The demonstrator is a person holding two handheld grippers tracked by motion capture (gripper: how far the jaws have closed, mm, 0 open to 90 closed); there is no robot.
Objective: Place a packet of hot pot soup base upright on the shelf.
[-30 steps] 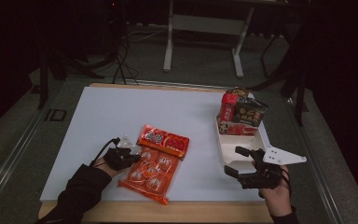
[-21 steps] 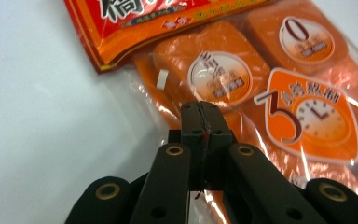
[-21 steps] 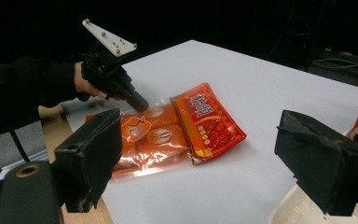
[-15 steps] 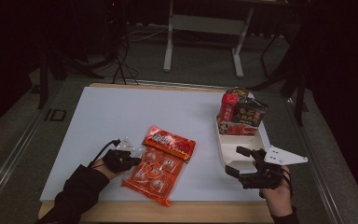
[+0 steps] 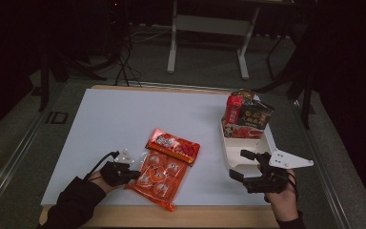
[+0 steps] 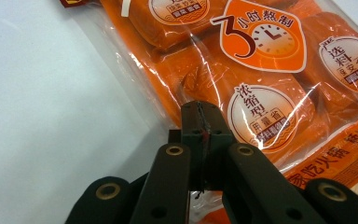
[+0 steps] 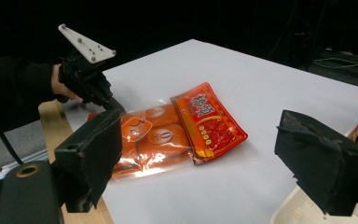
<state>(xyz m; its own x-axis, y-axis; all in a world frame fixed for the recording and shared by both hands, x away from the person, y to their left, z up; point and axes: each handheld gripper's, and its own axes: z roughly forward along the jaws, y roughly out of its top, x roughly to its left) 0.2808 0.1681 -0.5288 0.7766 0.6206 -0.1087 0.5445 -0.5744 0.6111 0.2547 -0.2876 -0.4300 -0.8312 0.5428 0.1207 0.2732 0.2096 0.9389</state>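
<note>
In the high view, the left gripper (image 5: 132, 174) at lower left pinches the edge of the orange seasoning pack (image 5: 157, 176), which lies on the white table (image 5: 109, 119) just below centre, its upper end touching a red sauce packet (image 5: 173, 145). At lower right, the right gripper (image 5: 244, 164) hangs spread beside a white tray (image 5: 236, 150) holding snack packs (image 5: 247, 117). In the left gripper view, the jaws press together on the pack's clear edge at centre. In the right gripper view, the jaws stand wide apart, both packets at centre-left between them, farther off.
</note>
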